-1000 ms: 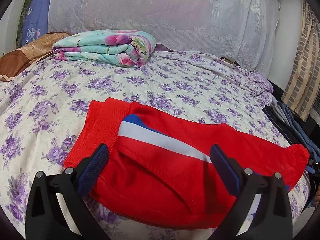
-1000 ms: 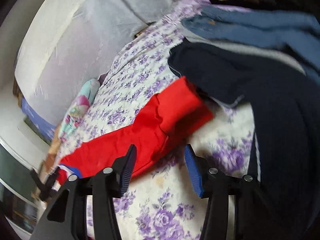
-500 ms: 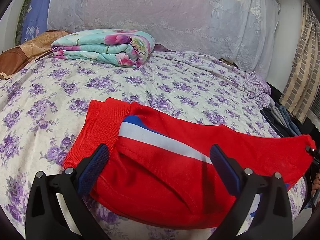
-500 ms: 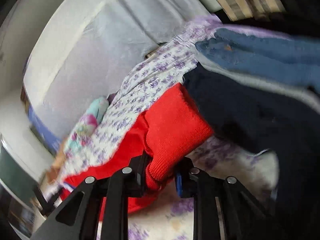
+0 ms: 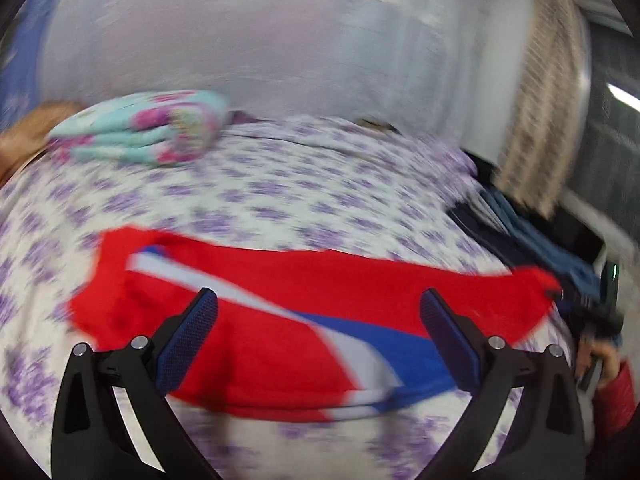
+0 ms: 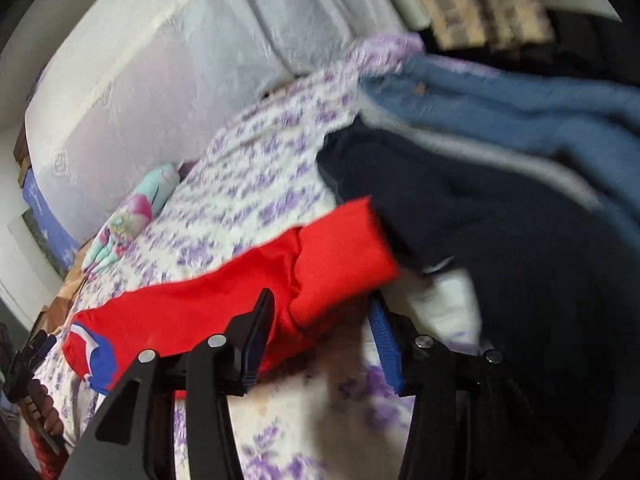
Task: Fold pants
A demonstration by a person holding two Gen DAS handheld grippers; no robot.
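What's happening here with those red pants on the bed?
A person holding a two-finger gripper in each hand is folding red pants laid across a flowered bed. The left gripper hovers open over the waist end. The right gripper is at the leg cuff, jaws spread either side of it, not clamped.
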